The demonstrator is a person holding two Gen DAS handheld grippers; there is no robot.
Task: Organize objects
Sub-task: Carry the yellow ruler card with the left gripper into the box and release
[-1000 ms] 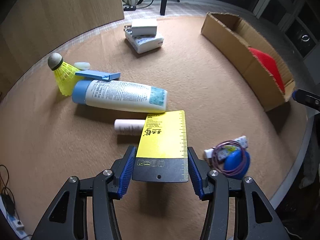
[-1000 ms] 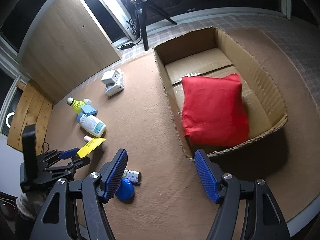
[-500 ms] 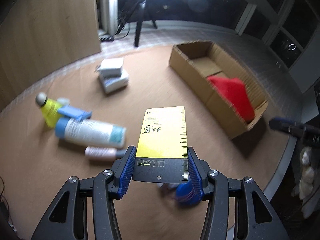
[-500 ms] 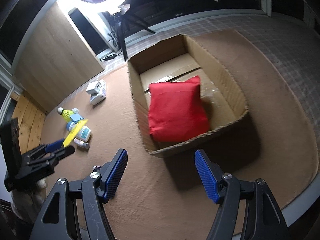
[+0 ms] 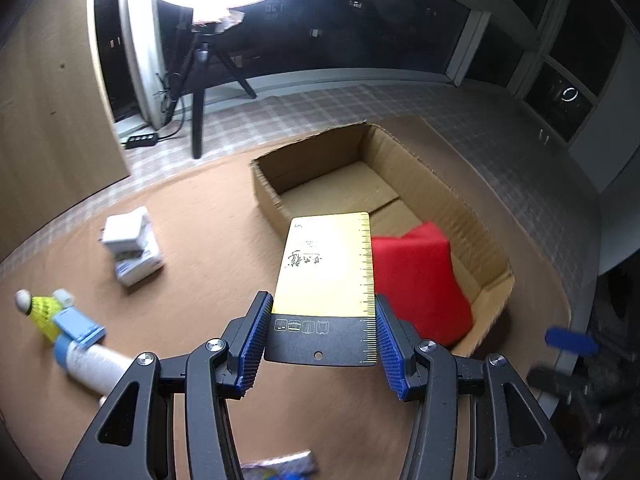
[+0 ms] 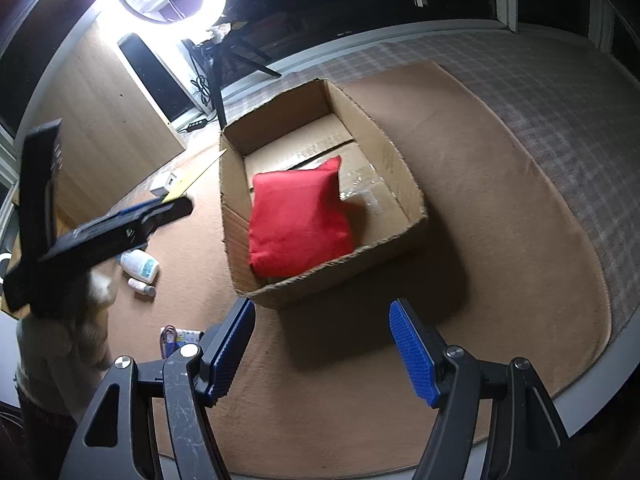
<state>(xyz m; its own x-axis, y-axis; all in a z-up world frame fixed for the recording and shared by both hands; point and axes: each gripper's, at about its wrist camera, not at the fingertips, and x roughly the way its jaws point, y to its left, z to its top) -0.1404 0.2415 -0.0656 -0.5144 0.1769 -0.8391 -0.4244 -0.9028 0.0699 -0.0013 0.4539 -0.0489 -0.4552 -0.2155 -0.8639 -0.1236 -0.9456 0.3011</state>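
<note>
Left tongs (image 5: 319,334) clamp dark end of flat yellow ruler card (image 5: 326,268), held in air, just short of cardboard box (image 5: 452,184) holding red cushion (image 5: 416,276). Card looks thin, light, stiff, likely slick; edge grip suits. Right tongs (image 6: 322,344) wide apart, holding nothing.

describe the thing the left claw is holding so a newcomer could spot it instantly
Start at the open cardboard box on the brown carpet; just short of its near-left wall hangs the left claw. Clamped flat between its blue pads is the ruler card: yellow with a black base and tick marks along one edge, the only thing off the floor.
</note>
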